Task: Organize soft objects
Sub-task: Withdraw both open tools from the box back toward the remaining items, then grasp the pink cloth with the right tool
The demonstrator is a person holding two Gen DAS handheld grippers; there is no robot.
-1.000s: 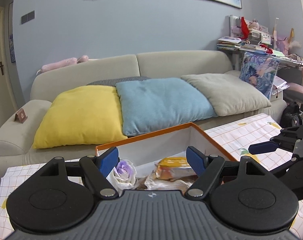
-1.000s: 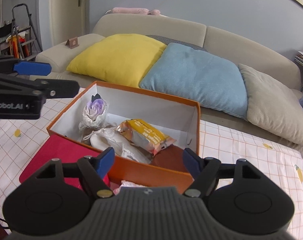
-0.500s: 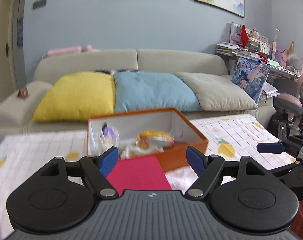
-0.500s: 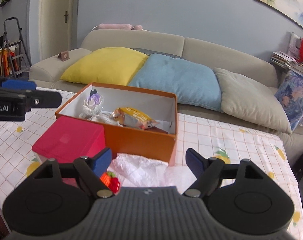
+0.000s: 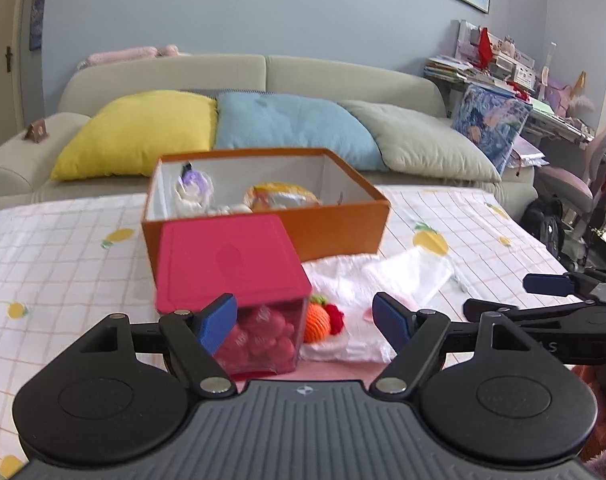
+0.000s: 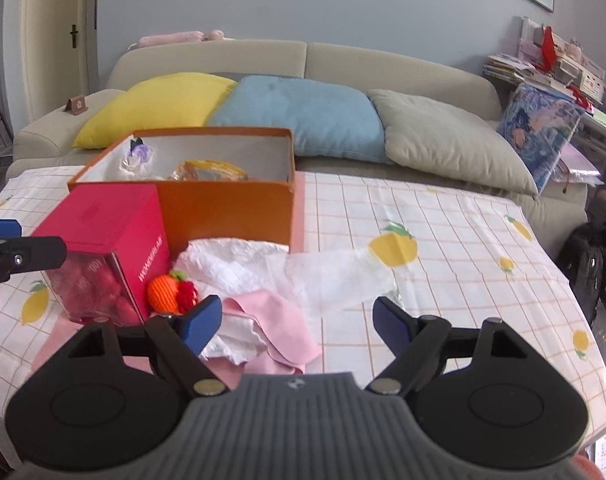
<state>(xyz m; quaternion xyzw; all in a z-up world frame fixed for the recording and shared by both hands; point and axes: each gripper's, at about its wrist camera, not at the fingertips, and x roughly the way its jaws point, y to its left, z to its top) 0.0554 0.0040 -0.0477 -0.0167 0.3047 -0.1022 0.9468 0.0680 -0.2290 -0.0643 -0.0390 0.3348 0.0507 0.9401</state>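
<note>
The left hand-held gripper (image 5: 305, 318) stands wide with nothing between its blue pads; it hangs above the bench (image 5: 63, 248), which is covered with a checked cloth printed with lemons. Just ahead of its left pad stands a clear container with a red lid (image 5: 227, 260), filled with red soft pieces. To the right of that container, ahead of the gap between the pads, lies a small orange knitted fruit (image 5: 317, 324) with a red knitted berry (image 5: 335, 318) touching it. Both rest on crumpled white cloths (image 5: 383, 280) that spread ahead and to the right. Farther ahead, behind the red-lidded container and touching it or nearly so, sits an open orange box (image 5: 335, 220) holding a purple fabric flower (image 5: 195, 182) and a yellow packet (image 5: 283, 196).

The right hand-held gripper (image 6: 297, 320) has just been opening its jaws and also stands wide, with nothing between them. Directly ahead of its left pad lies a pink cloth (image 6: 279, 320) folded over the near part of the white cloths, and the knitted fruit sits just ahead and left of that pad, against the red-lidded container. The orange box lies ahead and to the left of this gripper. The two grippers hang side by side, apart, each showing at the edge of the other's view. Beyond the bench stands a sofa (image 6: 383, 60) with yellow, blue and grey cushions.
</note>
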